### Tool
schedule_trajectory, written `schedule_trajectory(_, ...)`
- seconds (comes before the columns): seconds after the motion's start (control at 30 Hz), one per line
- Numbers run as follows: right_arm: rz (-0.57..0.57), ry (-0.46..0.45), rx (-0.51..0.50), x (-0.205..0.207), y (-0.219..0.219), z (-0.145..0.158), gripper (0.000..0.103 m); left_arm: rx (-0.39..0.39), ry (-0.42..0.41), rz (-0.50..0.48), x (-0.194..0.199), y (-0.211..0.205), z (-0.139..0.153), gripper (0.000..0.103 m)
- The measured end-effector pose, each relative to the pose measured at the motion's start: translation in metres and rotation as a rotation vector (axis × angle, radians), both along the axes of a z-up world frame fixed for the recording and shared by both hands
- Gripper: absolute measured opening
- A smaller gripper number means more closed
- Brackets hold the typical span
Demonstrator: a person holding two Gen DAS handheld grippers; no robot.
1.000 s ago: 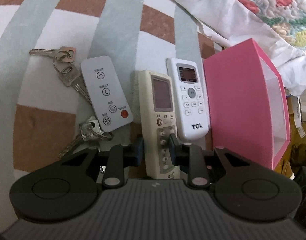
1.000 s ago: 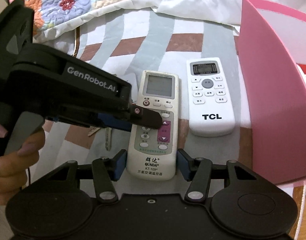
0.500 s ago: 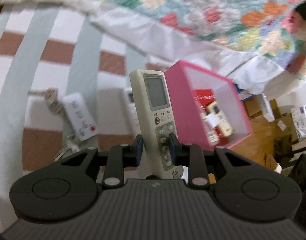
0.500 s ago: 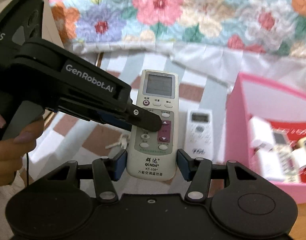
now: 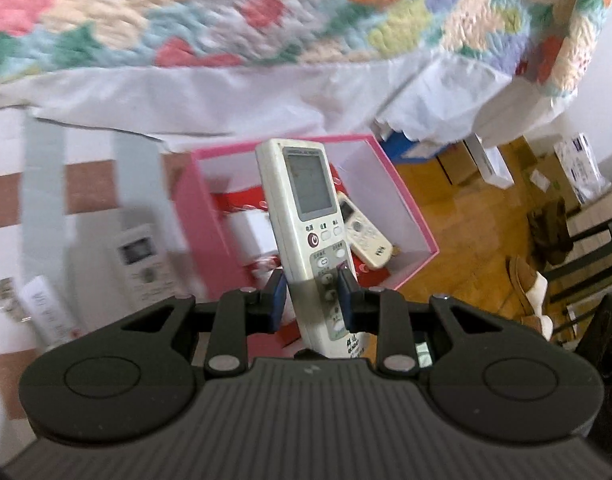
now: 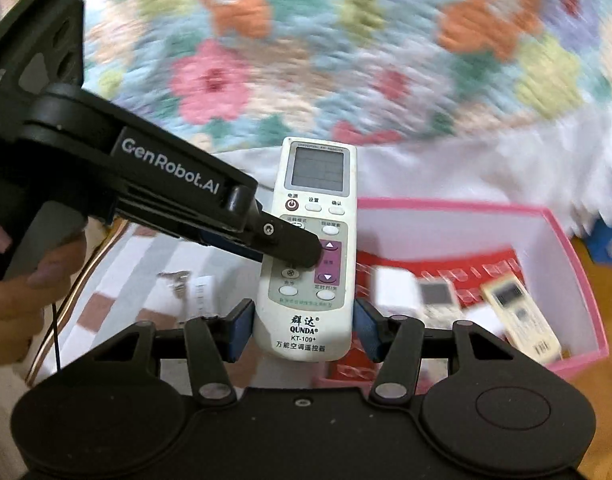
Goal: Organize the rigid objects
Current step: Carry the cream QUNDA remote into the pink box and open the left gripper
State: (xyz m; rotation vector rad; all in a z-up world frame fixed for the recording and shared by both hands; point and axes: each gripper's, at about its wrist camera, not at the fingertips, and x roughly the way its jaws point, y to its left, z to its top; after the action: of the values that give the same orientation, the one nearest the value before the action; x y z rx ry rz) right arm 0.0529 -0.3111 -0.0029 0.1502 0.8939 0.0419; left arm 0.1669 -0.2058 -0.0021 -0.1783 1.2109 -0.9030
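A cream air-conditioner remote (image 5: pixel 306 216) hangs in the air over the open pink box (image 5: pixel 202 220). My left gripper (image 5: pixel 311 300) is shut on its button end. In the right wrist view the same remote (image 6: pixel 318 184) has its lower end pinched between the blue pads of my right gripper (image 6: pixel 304 332). There the left gripper's black finger (image 6: pixel 290 244) reaches in from the left and lies across the remote's face. The pink box (image 6: pixel 578 280) holds several remotes, a white block and a red pack.
On the striped bed cover lie a white remote (image 5: pixel 140 264), a small white remote (image 5: pixel 46 308) and keys (image 6: pixel 178 280). A floral quilt (image 5: pixel 266 12) is bunched behind the box. The wooden floor at right holds cartons (image 5: pixel 578 168), shoes and black chair legs. A hand (image 6: pixel 18 300) grips the left tool.
Both grippers have lifted the cream remote off the bed and carried it up and right, from beside the white remote to above the pink box. The jaws have kept their width.
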Motion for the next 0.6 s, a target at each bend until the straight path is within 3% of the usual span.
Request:
schedule_trajectory(0.13,-0.175,0.043,0.13,0.006,-0.048,-0.015,0.059,0.01,0.066,-0.041,0.014,-0.047,-0.022,0.027)
schedule_trajectory(0.3,-0.314,0.106,0.238,0.027,-0.098,-0.039,0.059,0.042,0.15,-0.055,0.04,-0.098,-0.057,0.027)
schedule_trajectory(0.4,-0.374,0.14,0.25,0.038,-0.115,-0.053,0.059,0.062,0.199,-0.062,0.053,-0.122,-0.078,0.027)
schedule_trajectory(0.5,-0.442,0.15,0.308,0.044,-0.128,-0.067,0.059,0.104,0.197,-0.086,0.06,-0.141,-0.09,0.028)
schedule_trajectory(0.6,-0.466,0.154,0.299,0.049,-0.13,-0.076,0.06,0.119,0.178,-0.112,0.062,-0.153,-0.095,0.028)
